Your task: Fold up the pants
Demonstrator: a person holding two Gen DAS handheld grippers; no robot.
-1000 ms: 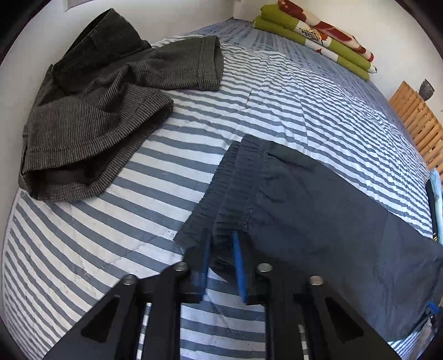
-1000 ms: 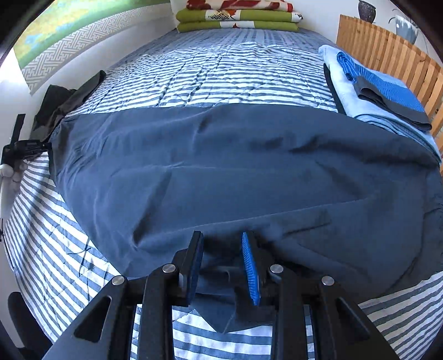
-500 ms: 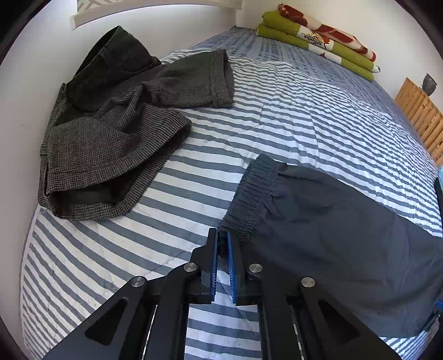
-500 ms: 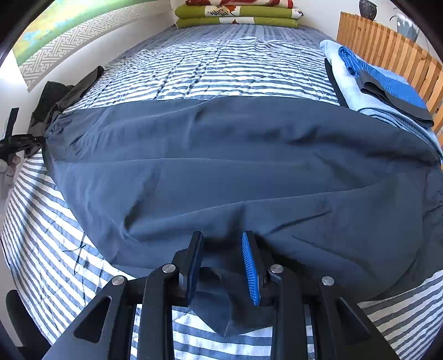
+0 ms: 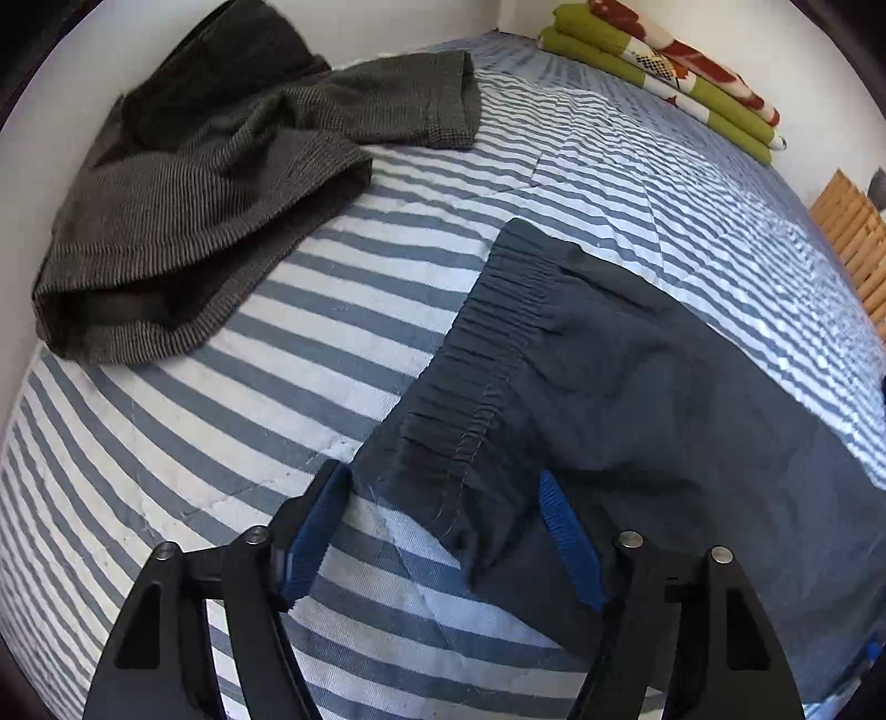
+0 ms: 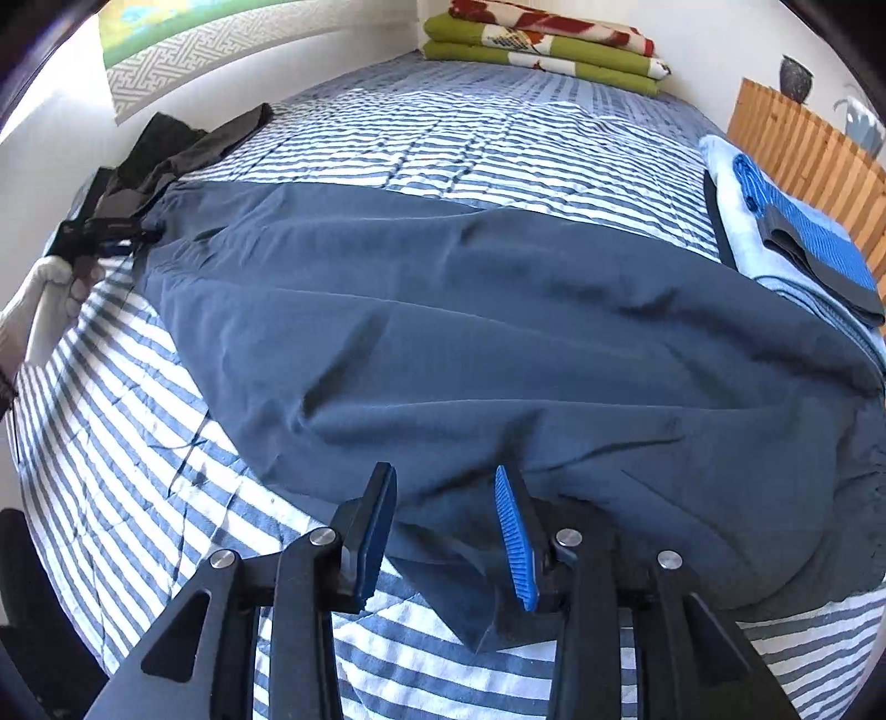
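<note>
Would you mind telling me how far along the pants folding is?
Early. Done: the navy pants lie spread flat across the striped bed. In hand: nothing gripped; left gripper open at the waistband, right gripper open over the lower edge. Left: every fold.

The pants [image 6: 498, 310] are solid dark navy, and the bedspread [image 5: 183, 443] carries a blue-grey and white stripe pattern. The shorts [image 5: 210, 183] show a fine dark grey and black check; the folded blanket [image 6: 542, 50] is olive green with a white, red and rust print. Both the left gripper [image 5: 443, 520] and right gripper [image 6: 446, 526] are black with blue pads [image 6: 512, 548]; the folded towel [image 6: 803, 232] is bright blue on pale blue cloth.
</note>
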